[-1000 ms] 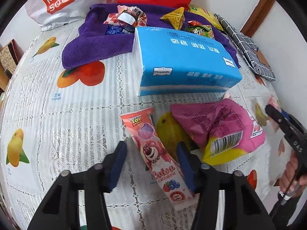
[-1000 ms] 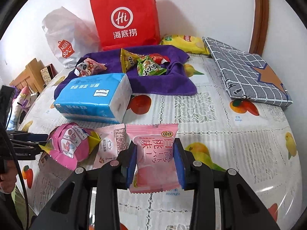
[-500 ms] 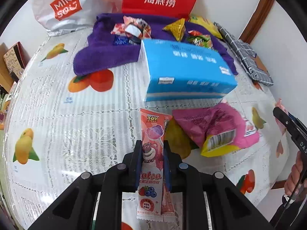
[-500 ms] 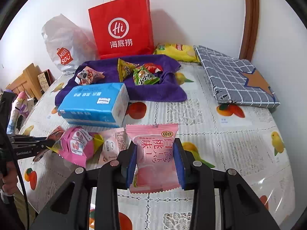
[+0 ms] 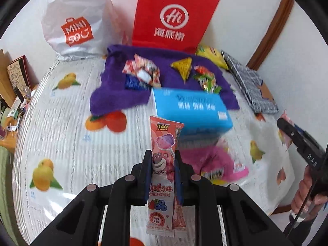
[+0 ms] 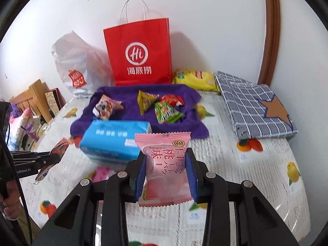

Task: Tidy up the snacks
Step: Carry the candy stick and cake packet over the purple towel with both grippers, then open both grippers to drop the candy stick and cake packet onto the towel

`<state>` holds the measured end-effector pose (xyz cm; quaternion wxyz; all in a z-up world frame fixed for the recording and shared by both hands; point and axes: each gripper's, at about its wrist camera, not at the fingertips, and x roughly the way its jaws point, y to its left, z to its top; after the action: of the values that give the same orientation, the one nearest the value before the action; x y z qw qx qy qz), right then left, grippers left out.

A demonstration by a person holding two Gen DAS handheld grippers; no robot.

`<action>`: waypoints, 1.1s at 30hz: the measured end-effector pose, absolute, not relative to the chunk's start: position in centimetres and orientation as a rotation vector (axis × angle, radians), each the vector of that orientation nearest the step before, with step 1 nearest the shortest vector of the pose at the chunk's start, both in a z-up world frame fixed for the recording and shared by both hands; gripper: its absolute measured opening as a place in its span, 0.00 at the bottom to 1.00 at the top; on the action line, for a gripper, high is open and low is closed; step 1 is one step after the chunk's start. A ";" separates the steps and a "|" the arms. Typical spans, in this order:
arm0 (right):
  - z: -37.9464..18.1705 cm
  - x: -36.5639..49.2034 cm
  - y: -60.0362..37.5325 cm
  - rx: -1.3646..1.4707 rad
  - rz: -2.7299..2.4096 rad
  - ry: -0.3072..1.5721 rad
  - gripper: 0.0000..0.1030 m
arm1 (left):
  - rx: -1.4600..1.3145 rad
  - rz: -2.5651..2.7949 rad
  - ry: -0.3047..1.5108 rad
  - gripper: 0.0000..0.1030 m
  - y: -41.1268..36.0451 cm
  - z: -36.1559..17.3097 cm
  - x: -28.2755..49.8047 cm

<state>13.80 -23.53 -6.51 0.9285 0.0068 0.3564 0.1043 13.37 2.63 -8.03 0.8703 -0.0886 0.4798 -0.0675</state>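
A Toy Story lollipop packet (image 5: pixel 163 164) is gripped upright by the left gripper (image 5: pixel 163 173); a pink peach snack (image 6: pixel 165 168) is clamped by the right gripper (image 6: pixel 165 174), beyond whose jaws a blue tissue pack (image 6: pixel 114 141) is seen.

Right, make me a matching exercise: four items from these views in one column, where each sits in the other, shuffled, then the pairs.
Items
1. Toy Story lollipop packet
2. pink peach snack pack
3. green snack packet
4. yellow chip bag

Places
A. lying on the purple towel
B. clamped in the right tool
C. against the wall, right of the red paper bag
D. clamped in the left tool

Pairs: 1-D, 2-B, 3-A, 4-C
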 end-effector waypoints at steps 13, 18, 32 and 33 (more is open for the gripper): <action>-8.9 29.5 -21.7 0.027 0.216 0.800 0.35 | -0.278 -0.142 0.981 0.18 3.9 -7.1 28.2; -11.3 33.7 -21.4 0.021 0.209 0.844 0.35 | -0.306 -0.141 0.999 0.19 3.4 -8.2 32.7; -11.2 30.5 -22.8 0.008 0.208 0.861 0.69 | -0.252 -0.112 0.987 0.61 2.2 -8.1 32.2; -11.0 29.5 -23.0 0.013 0.212 0.859 0.69 | -0.251 -0.116 0.986 0.62 2.2 -7.9 31.7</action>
<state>29.51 -22.96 -10.96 0.9037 0.0063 0.4156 0.1024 31.68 2.20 -7.91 0.8718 -0.1199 0.4717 -0.0557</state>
